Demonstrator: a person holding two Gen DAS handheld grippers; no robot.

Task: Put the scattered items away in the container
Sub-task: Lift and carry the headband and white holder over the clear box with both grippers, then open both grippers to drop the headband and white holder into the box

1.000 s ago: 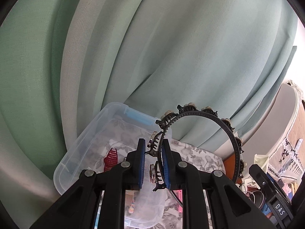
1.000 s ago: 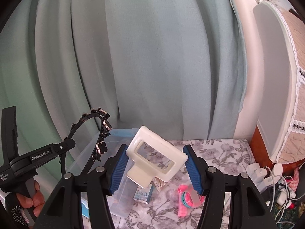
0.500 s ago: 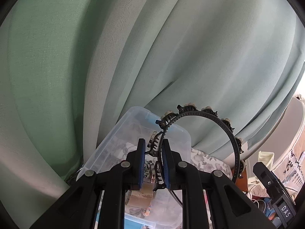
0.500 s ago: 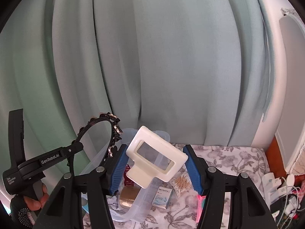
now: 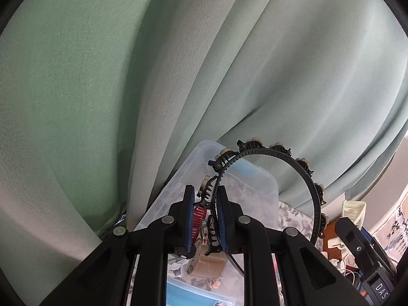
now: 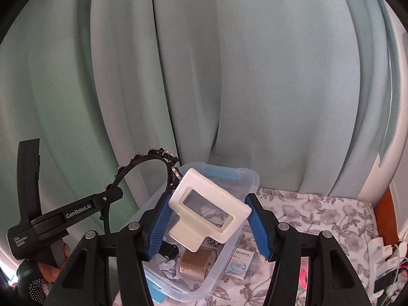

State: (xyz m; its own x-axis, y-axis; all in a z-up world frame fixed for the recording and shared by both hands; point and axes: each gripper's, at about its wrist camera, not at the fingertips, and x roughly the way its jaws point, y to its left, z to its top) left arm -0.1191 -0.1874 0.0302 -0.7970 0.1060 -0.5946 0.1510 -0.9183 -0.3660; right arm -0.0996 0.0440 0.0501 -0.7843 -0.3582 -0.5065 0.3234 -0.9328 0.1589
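Above the clear container (image 6: pixel 251 178), the left gripper (image 5: pixel 205 219) is clamped on a black headband (image 5: pixel 309 176), while the right gripper (image 6: pixel 209 225) pinches a cream mirror (image 6: pixel 211 210).

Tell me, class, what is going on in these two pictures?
A person is tidying up with a claw in each hand. The left claw is shut on a black headband; the right claw grips a cream framed mirror. Both are held above a clear plastic container that already holds a roll of tape. A small box lies outside it on the floral cloth.
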